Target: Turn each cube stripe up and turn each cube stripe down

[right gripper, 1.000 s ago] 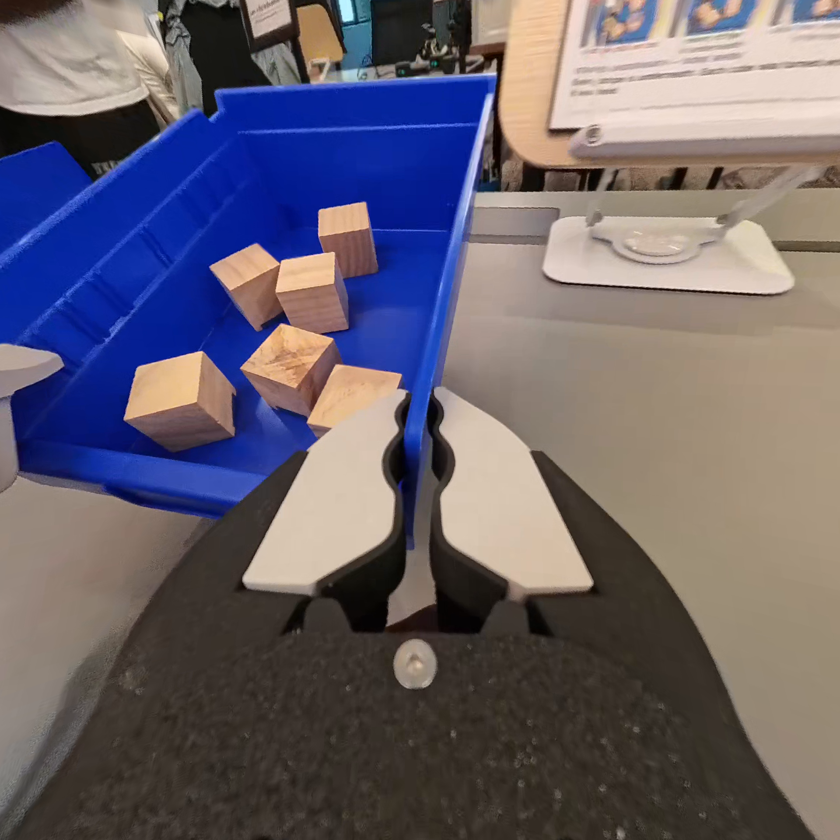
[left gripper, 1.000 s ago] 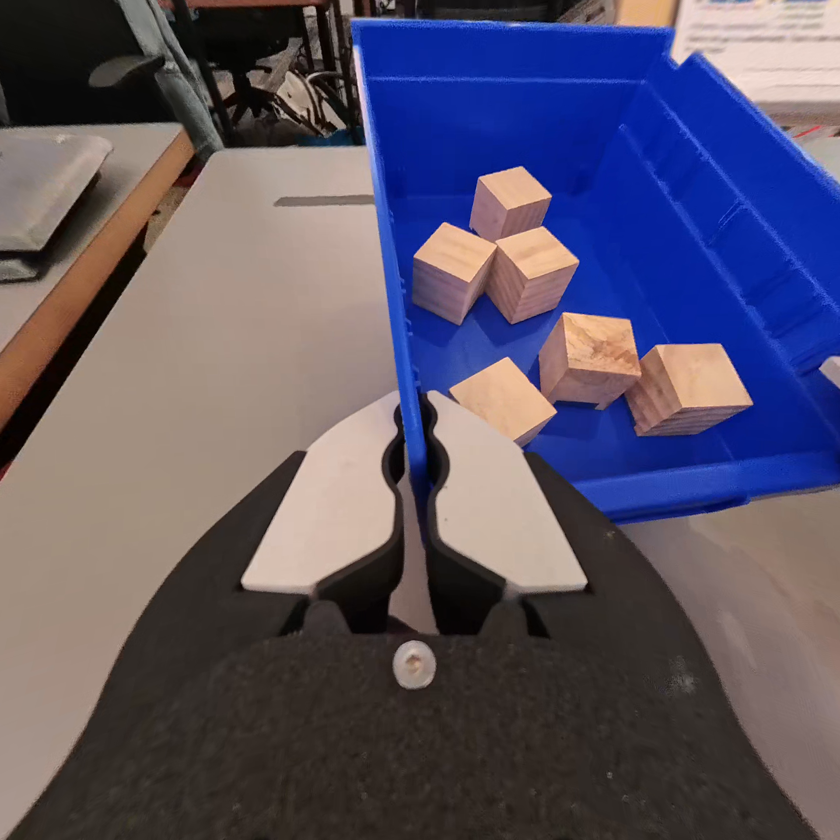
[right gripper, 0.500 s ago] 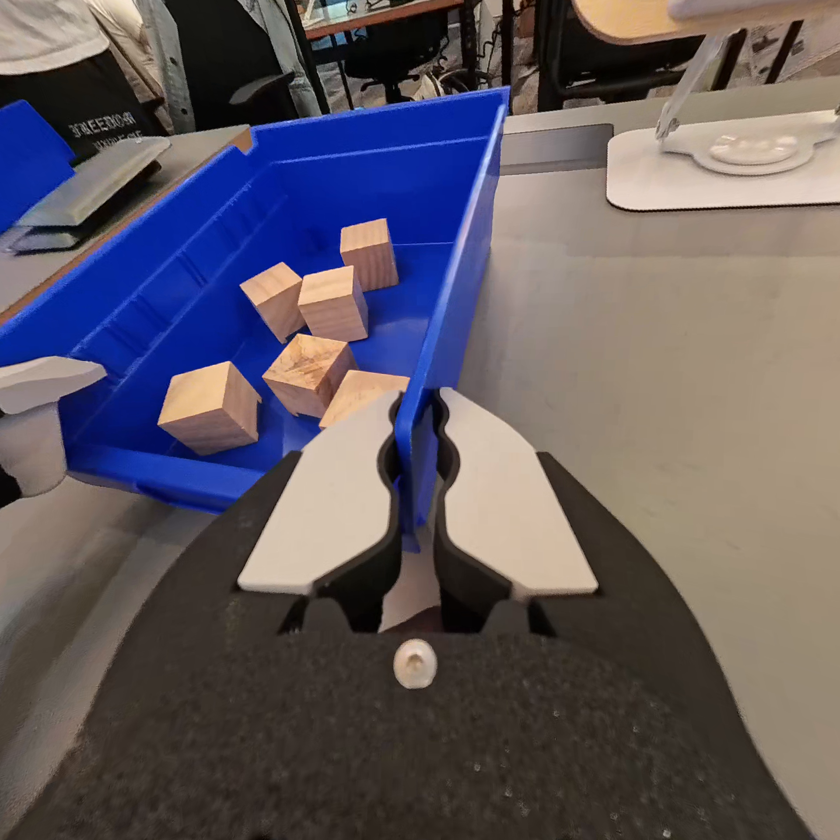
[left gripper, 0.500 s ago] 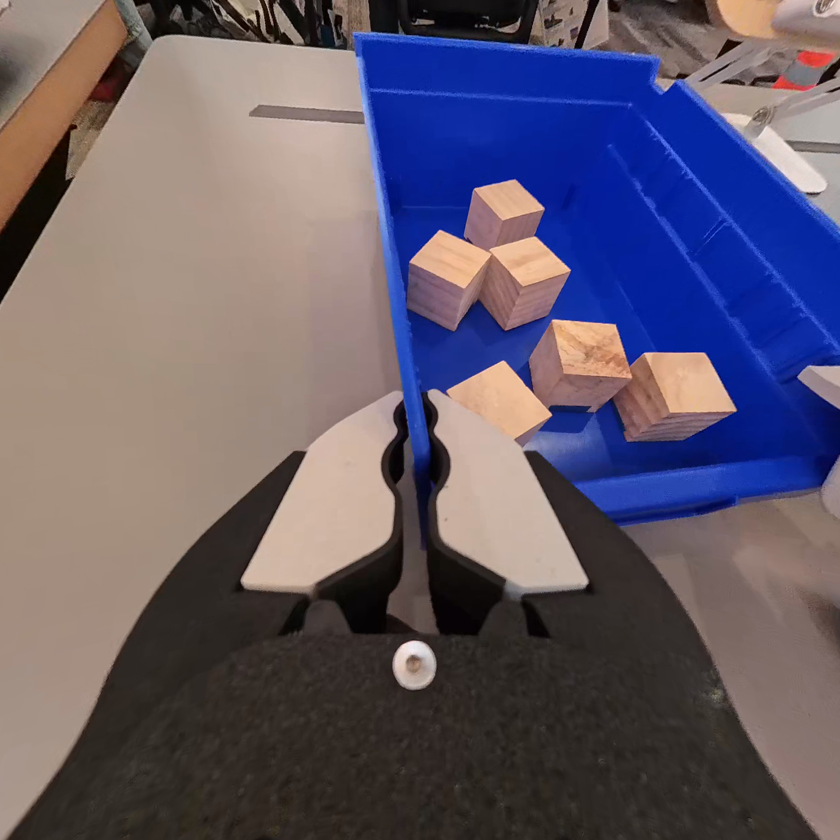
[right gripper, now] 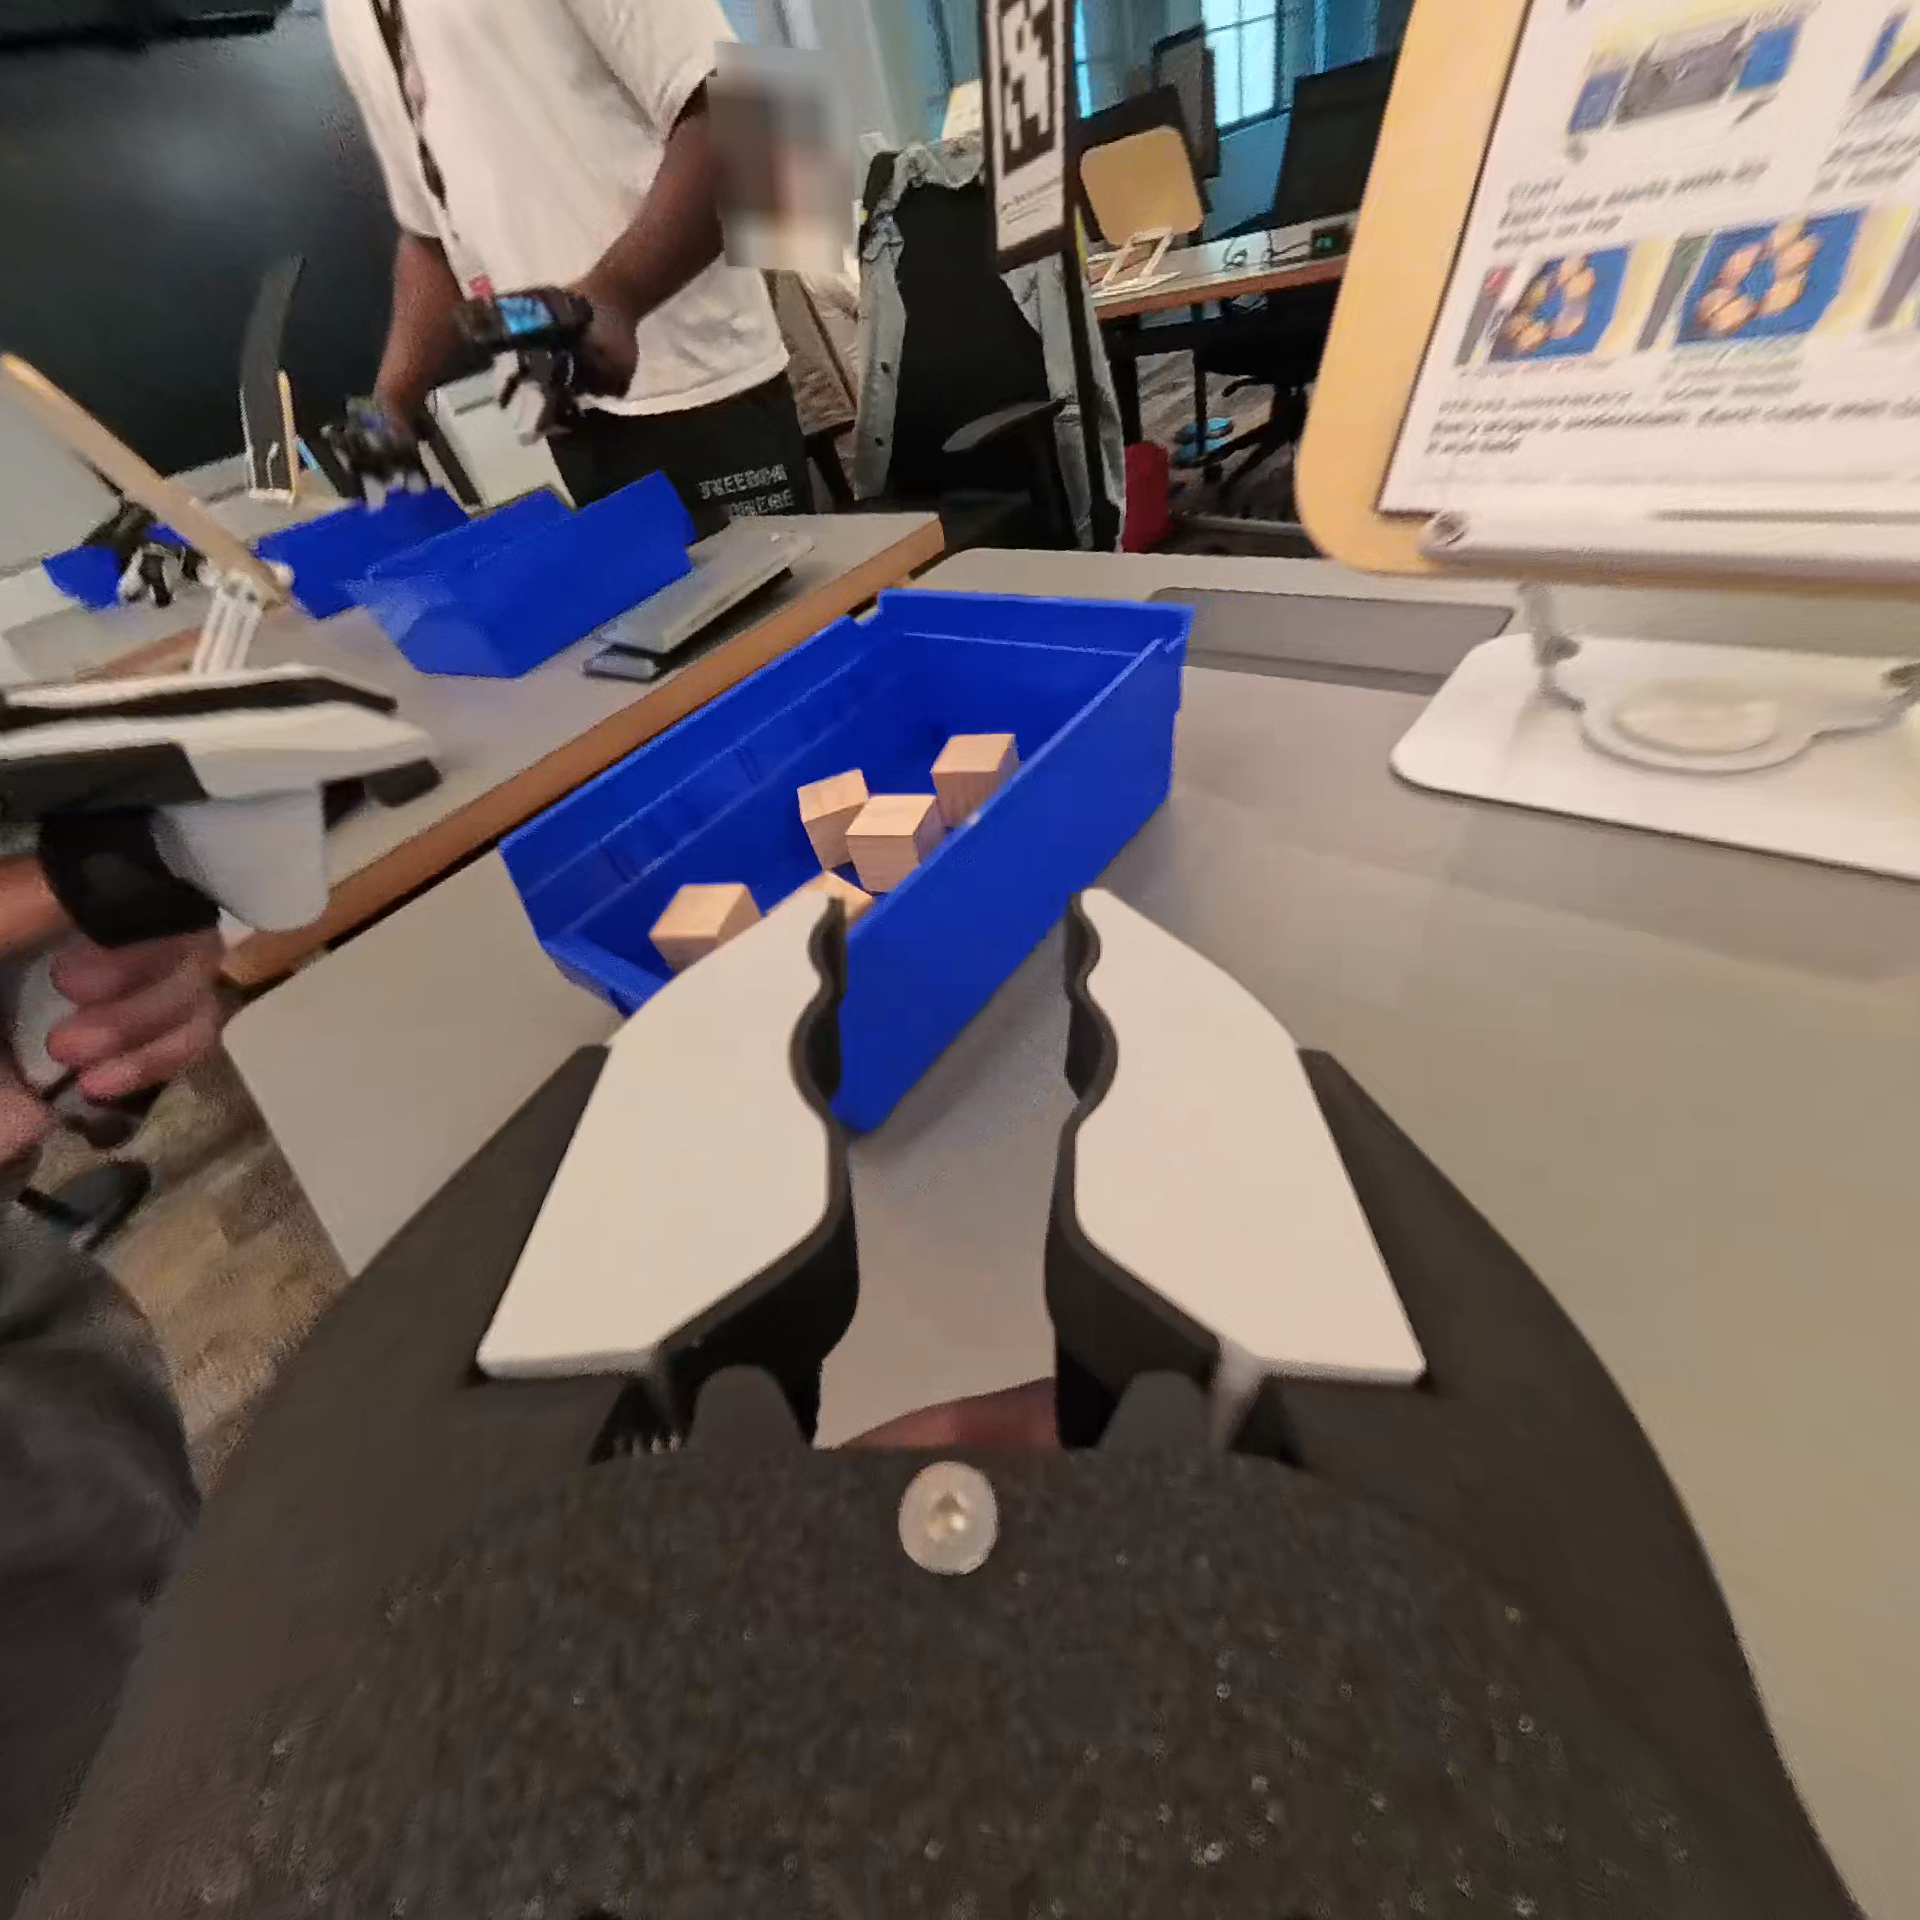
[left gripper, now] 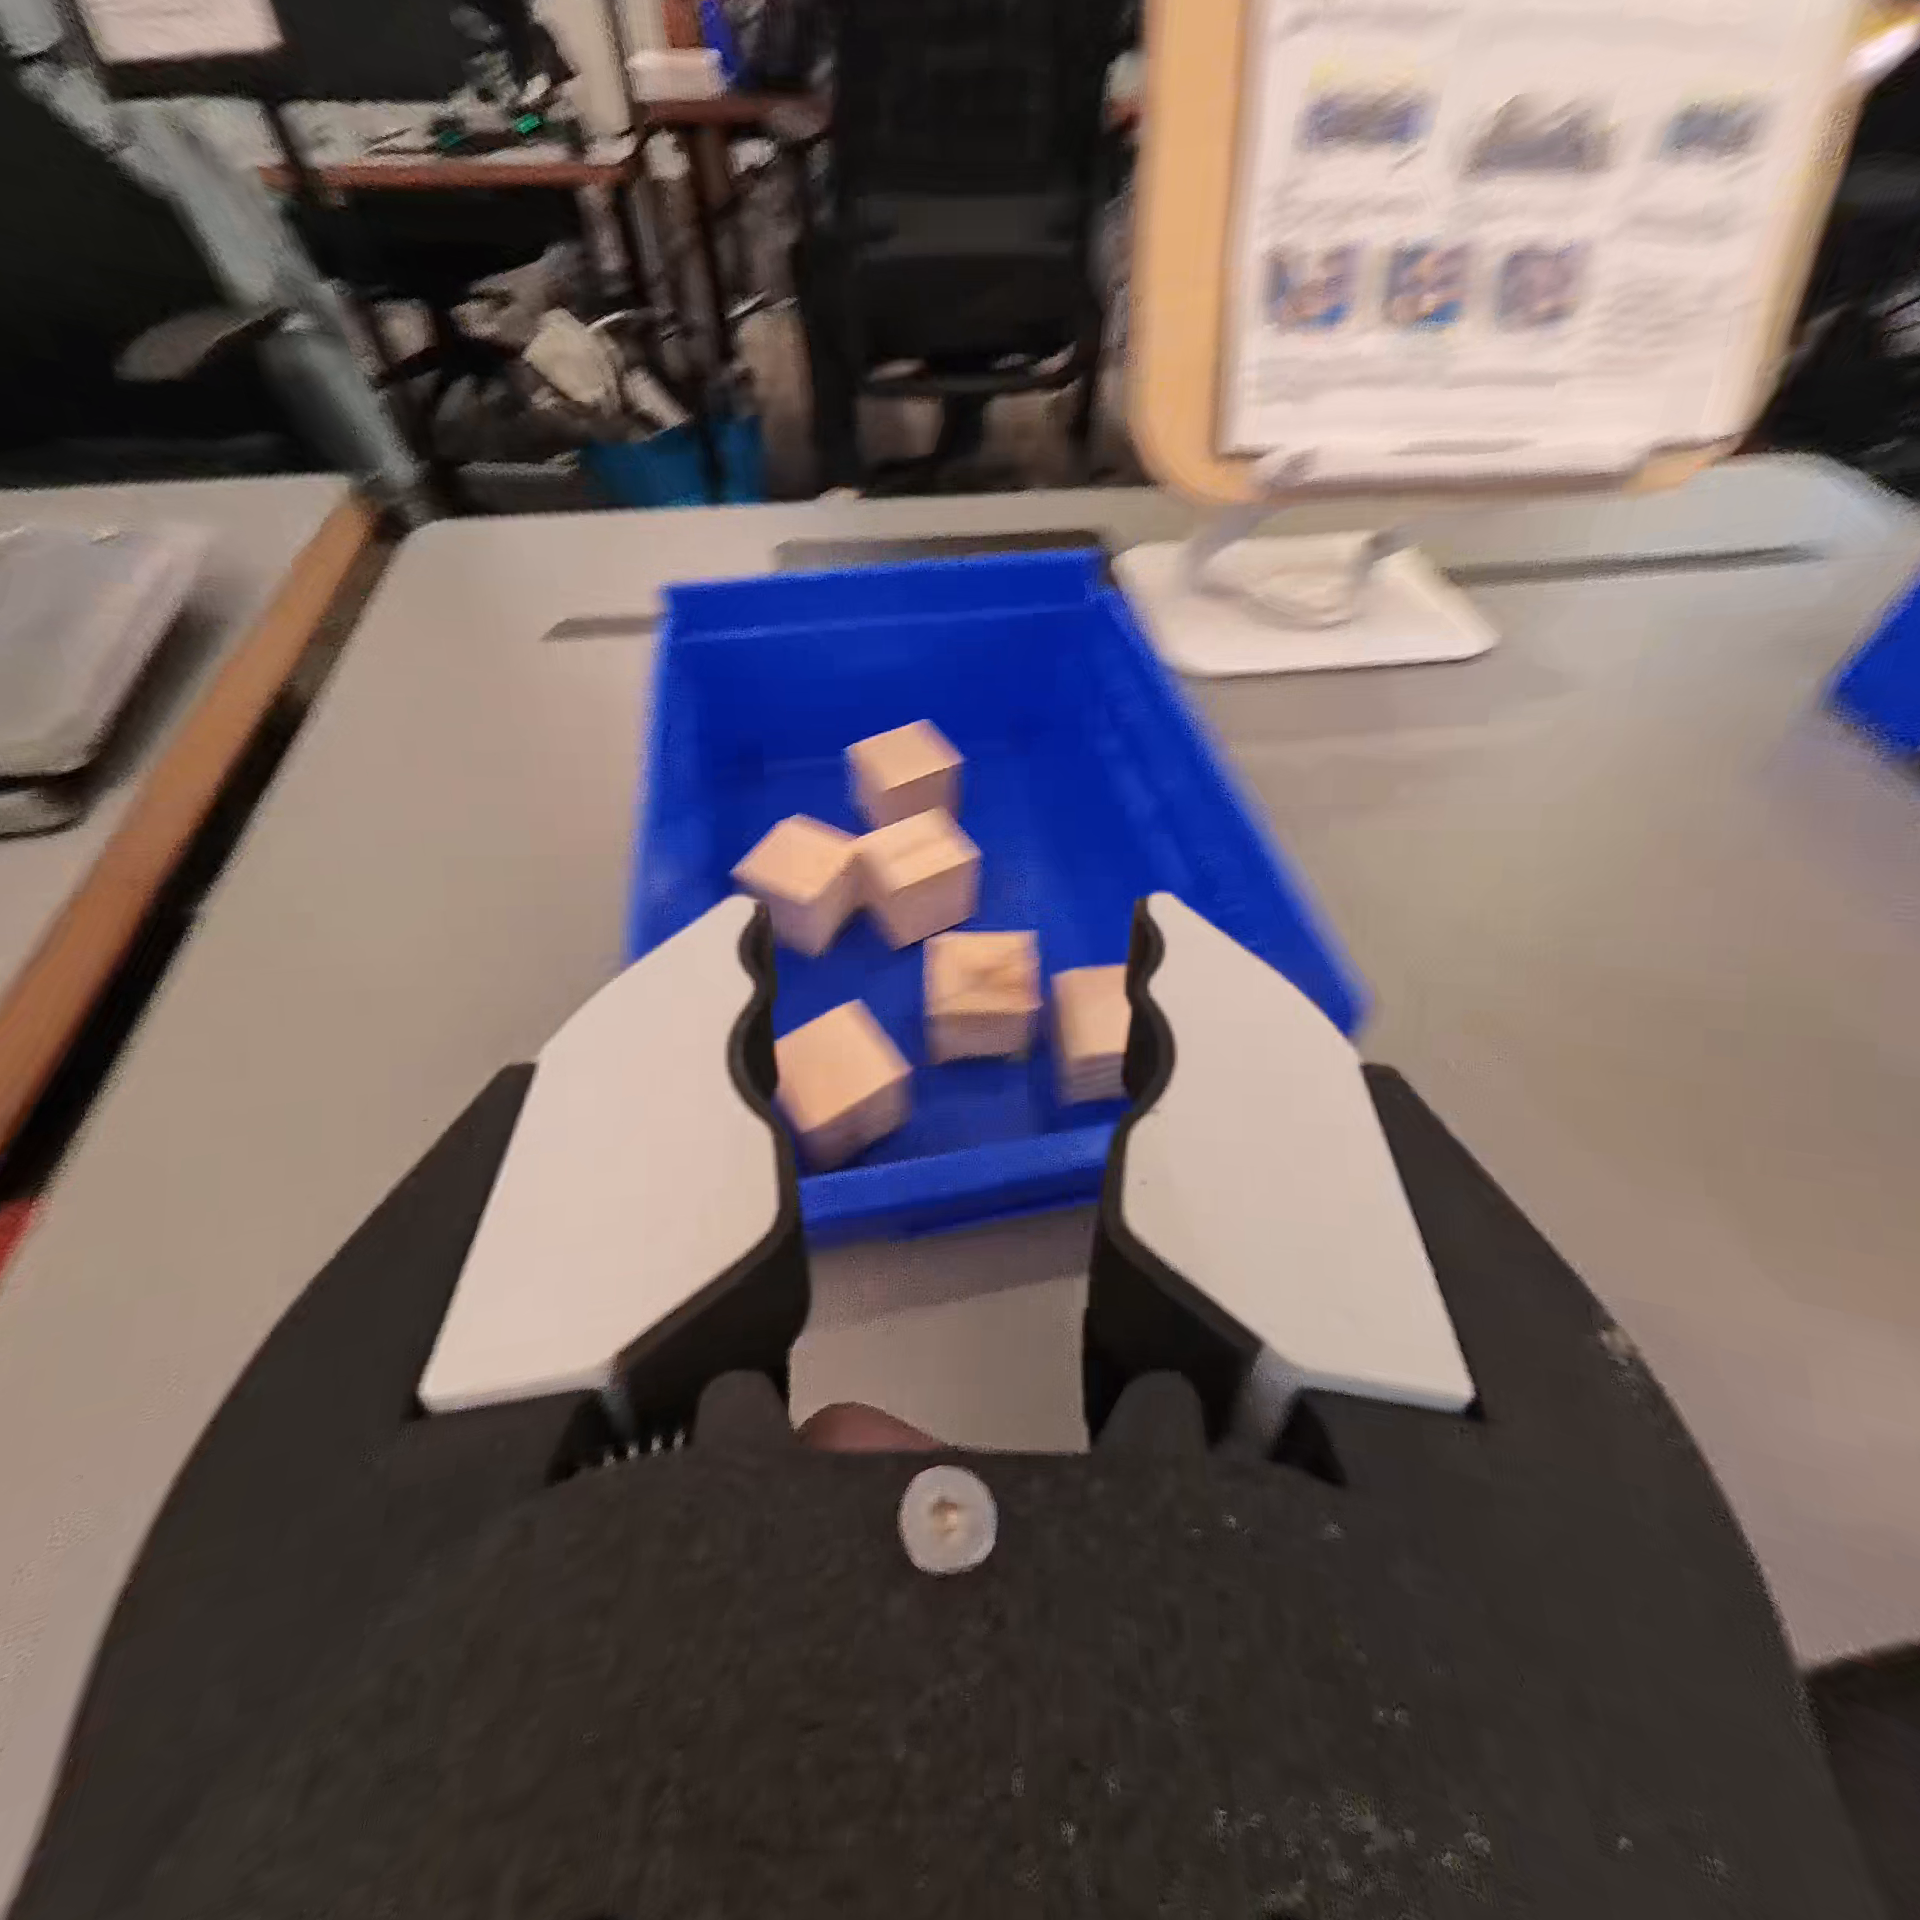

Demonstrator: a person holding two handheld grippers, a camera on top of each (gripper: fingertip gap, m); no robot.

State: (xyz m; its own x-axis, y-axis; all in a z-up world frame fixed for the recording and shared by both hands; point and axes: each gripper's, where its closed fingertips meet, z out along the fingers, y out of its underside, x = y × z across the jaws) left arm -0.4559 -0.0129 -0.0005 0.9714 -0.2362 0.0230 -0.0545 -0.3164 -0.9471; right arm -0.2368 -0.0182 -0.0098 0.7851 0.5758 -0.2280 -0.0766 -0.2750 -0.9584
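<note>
**Both grippers free, cubes waiting in the bin**

Evidently no cube is in hand yet. The left gripper [left gripper: 943, 914] is spread wide and empty, held back from the blue bin's [left gripper: 1226, 831] near end; the right gripper [right gripper: 945, 909] is likewise parted and empty beside the bin's near corner. Six wooden cubes [left gripper: 916, 878] lie loose on the bin floor, three bunched farther in, three nearer. I judge the turning has not started: the next move calls for reaching in and closing on one cube. Motion blur smears the left view, and no stripe is discernible on any cube. From the right, the bin wall hides the nearest cubes.
</note>
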